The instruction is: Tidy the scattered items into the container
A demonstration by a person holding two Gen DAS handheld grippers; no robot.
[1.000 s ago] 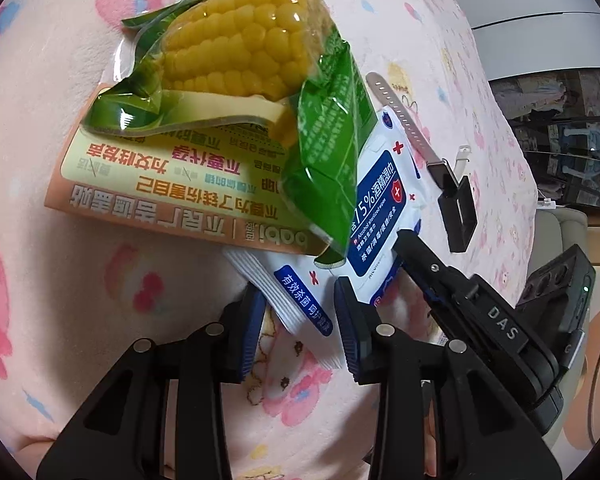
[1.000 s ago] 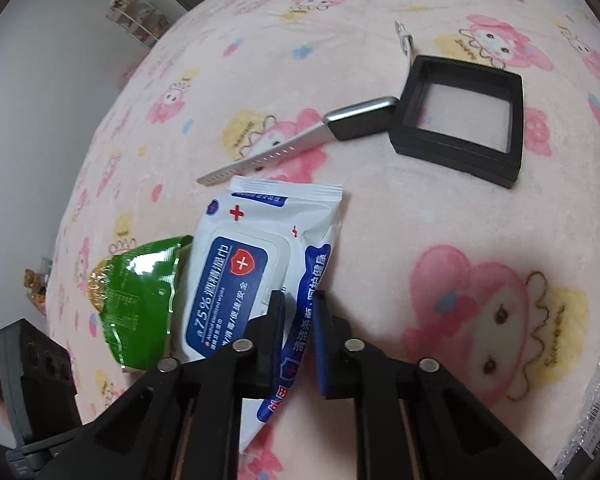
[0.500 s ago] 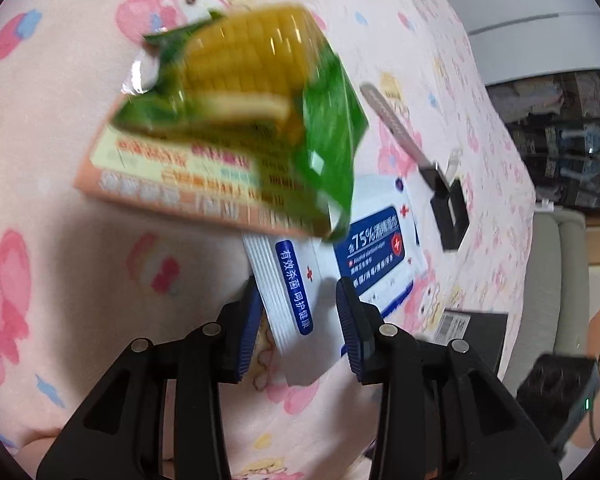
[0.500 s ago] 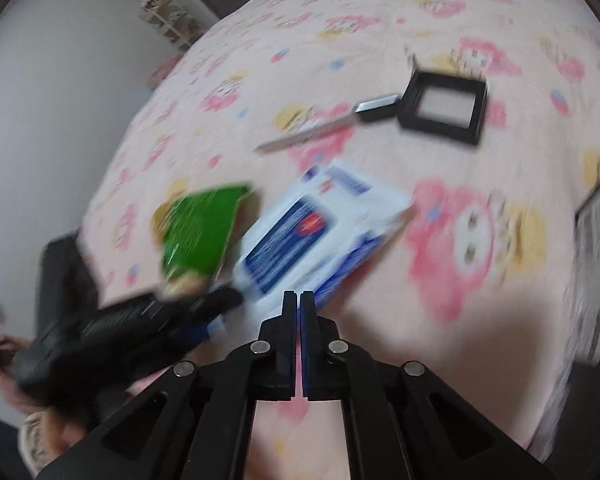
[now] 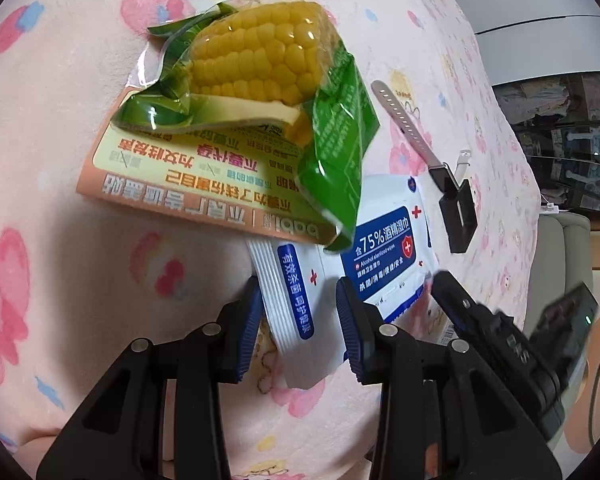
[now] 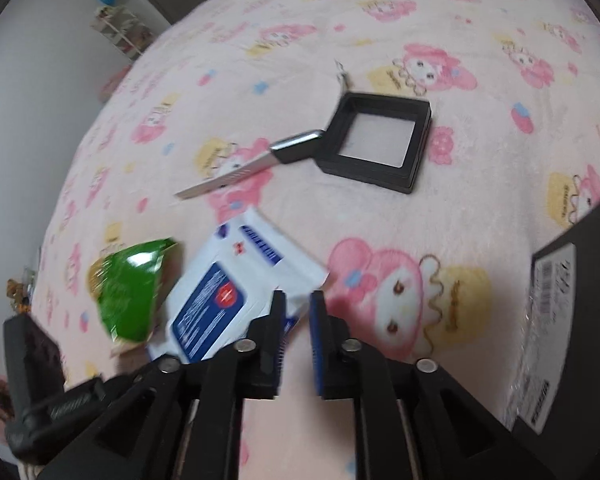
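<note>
A pink cartoon blanket (image 6: 380,208) carries the clutter. The right gripper (image 6: 298,312), shut half a second ago, now gapes narrowly beside the wipes (image 6: 228,292); the left gripper (image 5: 298,312) stays wide around their end. The black box (image 6: 572,320) waits at the blanket's right edge, so the lift restarts.

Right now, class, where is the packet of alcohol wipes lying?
In the left wrist view the wipes packet lies on the pink blanket, centre-right, its near end between the left gripper's open jaws, tucked under the corn pack.
</note>
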